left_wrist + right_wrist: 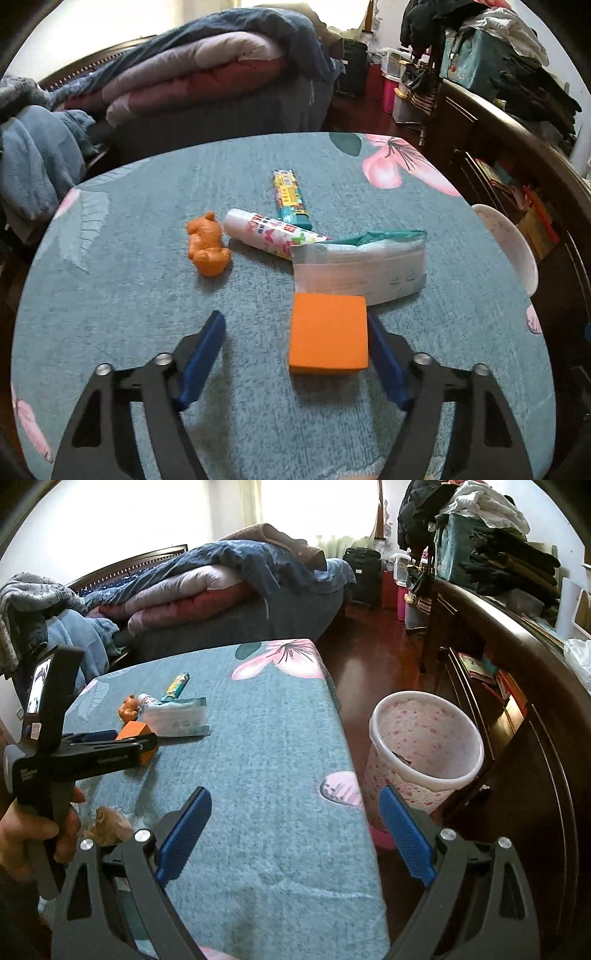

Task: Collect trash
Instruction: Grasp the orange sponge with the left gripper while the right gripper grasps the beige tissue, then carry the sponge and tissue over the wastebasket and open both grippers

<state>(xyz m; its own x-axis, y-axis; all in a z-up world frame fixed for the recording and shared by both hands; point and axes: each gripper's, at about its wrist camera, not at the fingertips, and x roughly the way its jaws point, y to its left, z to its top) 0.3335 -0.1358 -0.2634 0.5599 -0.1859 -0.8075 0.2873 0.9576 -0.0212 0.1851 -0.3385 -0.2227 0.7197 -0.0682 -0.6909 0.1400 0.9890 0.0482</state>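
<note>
An orange block (327,332) lies on the teal flowered tablecloth (129,295) between the fingers of my left gripper (293,319). The right finger sits against the block's side and the left finger stands well clear, so the gripper is open. Just beyond lie a tissue pack (362,262), a printed tube (266,230), a yellow-teal packet (290,199) and an orange bear figure (207,245). My right gripper (294,794) hangs open and empty over the table's right edge. A pink-spotted bin (424,734) stands on the floor beside it. The left gripper (125,738) and block (135,729) also show in the right wrist view.
A crumpled brownish scrap (110,823) lies near the person's hand (33,834) at the table's near left. A bed piled with blankets (192,74) stands behind the table. A dark wooden cabinet (517,686) stacked with clothes runs along the right, past the bin.
</note>
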